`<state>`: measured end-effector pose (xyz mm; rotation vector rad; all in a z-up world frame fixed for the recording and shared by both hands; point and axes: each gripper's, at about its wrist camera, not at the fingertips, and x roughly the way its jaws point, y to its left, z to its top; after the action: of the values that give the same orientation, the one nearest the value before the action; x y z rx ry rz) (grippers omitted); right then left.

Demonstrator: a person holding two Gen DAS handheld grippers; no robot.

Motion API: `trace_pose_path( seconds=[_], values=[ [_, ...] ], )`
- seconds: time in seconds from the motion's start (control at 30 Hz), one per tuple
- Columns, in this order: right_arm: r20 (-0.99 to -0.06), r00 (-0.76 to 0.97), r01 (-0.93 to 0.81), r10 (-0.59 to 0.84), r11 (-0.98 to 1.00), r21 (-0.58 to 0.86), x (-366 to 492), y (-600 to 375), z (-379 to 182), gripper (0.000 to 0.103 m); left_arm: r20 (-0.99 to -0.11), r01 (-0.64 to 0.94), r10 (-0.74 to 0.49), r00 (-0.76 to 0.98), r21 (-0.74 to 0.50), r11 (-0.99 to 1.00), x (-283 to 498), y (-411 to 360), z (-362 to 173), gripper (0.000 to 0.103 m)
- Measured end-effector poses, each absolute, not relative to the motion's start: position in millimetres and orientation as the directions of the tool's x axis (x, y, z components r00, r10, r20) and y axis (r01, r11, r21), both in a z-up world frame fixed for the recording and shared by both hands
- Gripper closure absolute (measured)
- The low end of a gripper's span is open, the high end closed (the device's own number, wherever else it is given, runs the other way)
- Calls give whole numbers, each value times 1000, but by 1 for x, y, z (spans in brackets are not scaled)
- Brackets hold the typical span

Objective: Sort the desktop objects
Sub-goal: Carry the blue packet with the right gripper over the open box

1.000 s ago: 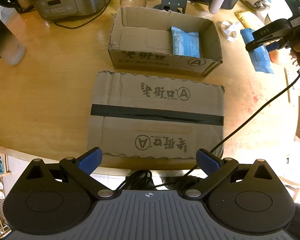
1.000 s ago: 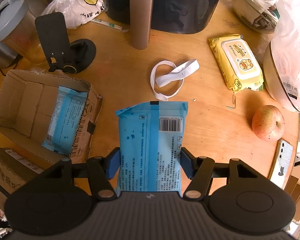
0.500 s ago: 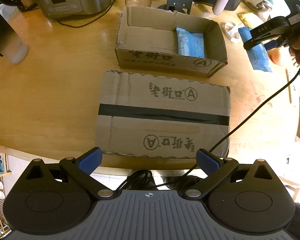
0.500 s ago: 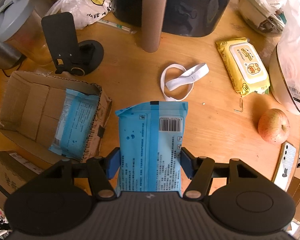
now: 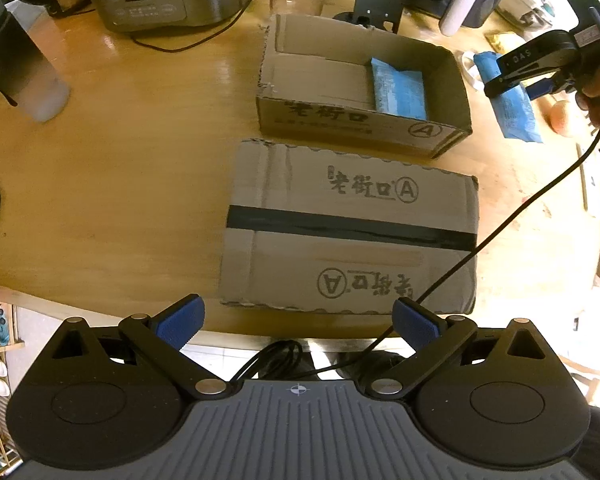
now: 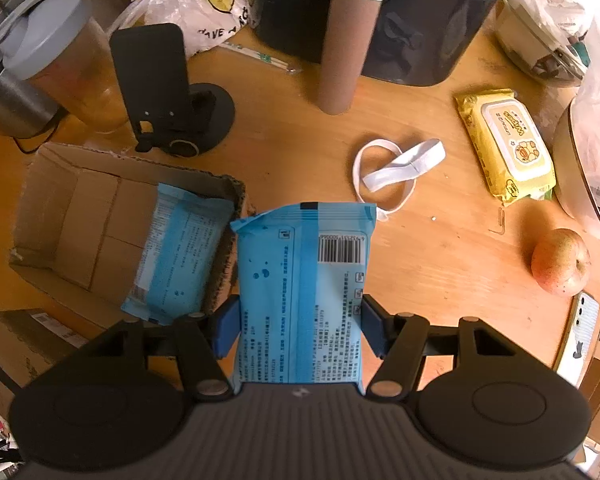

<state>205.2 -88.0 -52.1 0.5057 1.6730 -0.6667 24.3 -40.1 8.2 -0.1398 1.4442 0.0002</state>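
My right gripper (image 6: 300, 330) is clamped on a blue wipes pack (image 6: 304, 288), both blue pads pressed against its long sides, the barcode end pointing away from me. The pack hangs above the wooden table (image 6: 292, 160), its far left corner overlapping the near wall of the open cardboard box (image 6: 68, 216) just to the left of the jaws. Inside that box, at the end closest to my right gripper, a second blue pack (image 6: 180, 256) lies flat against the wall. Beyond the held pack's tip lies a white elastic band (image 6: 396, 172); farther right sit a yellow wipes packet (image 6: 504, 144) and an apple (image 6: 560, 262). Ahead and to the left stands a black phone stand (image 6: 168, 96).

My left gripper (image 5: 298, 322) hovers with its jaws wide apart and nothing between them, at the table's near edge. Directly ahead of its fingers rests a closed cardboard box (image 5: 352, 232) sealed with black tape; just beyond that is the open box, with the packed blue pack showing in its right end. Up to the right in this view, my other hand (image 5: 596, 88) grips the right tool, the carried pack dangling beside the open box's right wall.
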Motion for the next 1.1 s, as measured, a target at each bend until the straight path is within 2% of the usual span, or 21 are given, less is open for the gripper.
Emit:
trace_pose_path(
  seconds=[1.1],
  values=[
    [-981, -193, 614, -33, 776, -147, 265, -51, -59, 43, -984, -84, -100, 147, -113, 990, 19, 10, 8, 0]
  ],
)
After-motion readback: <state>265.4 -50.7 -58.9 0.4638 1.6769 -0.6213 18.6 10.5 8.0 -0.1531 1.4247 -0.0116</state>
